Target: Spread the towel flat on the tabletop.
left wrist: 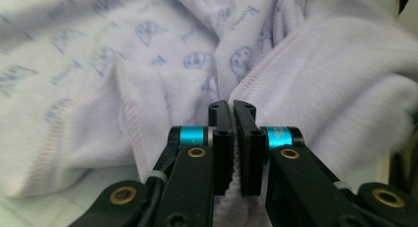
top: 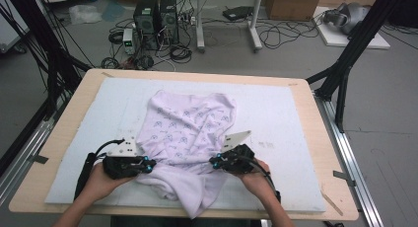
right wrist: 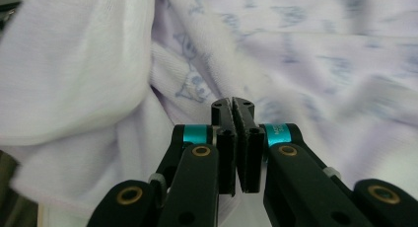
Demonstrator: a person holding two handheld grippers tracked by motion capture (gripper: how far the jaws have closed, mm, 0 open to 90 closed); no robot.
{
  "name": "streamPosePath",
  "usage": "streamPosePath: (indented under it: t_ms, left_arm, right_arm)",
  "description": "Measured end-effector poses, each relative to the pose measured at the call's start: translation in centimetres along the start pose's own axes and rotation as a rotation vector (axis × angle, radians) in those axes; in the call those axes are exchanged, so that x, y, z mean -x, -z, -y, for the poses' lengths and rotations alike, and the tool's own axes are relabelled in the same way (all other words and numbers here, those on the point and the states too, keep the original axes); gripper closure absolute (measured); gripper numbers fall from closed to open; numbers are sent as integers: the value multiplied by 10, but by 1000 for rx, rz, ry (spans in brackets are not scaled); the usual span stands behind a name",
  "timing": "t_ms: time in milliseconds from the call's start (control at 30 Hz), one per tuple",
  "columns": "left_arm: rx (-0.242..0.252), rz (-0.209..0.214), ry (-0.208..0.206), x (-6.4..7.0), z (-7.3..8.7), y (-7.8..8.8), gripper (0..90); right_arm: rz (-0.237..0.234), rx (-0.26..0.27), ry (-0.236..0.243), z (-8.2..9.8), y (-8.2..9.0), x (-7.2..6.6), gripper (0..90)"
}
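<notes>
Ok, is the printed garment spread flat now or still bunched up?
Partly bunched. The lilac printed garment lies fairly flat at its far end on the white mat, but the near end is rumpled and heaped between the two tools.

garment [top: 187, 128]: looking soft, fleecy, matt cloth | table [top: 315, 138]: showing pale smooth wood rim | pad [top: 276, 113]: appearing matt, foamy
</notes>
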State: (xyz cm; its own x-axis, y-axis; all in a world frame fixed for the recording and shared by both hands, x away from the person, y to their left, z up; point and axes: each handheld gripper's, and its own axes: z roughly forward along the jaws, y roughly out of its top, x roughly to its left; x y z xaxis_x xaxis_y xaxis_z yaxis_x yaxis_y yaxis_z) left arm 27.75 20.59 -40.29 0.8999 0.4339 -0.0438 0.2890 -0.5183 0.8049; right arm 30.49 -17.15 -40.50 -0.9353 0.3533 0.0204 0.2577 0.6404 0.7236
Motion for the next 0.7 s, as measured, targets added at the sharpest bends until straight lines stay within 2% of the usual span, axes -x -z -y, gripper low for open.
streamPosePath:
  t_ms: [133,200,367,467,567,633,700]
  left_arm:
    - [31,-28,-7,-2,-7,8,867]
    - [38,-36,-6,-4,-9,10,867]
    - [24,-69,5,-12,-5,8,869]
    - [3,-96,31,-22,2,4,869]
    - [-25,-125,69,-34,13,-1,869]
    - [-44,-114,89,-38,17,-5,867]
    - [-51,-106,89,-38,15,-5,841]
  right_arm:
    - [50,32,-43,5,29,11,887]
    - [71,31,-44,5,40,14,887]
    - [117,32,-65,11,61,23,886]
    - [150,-20,-93,24,58,33,887]
    - [143,-44,-151,42,48,45,886]
    - [138,-46,-180,49,39,49,881]
    - [136,-51,-175,49,36,49,847]
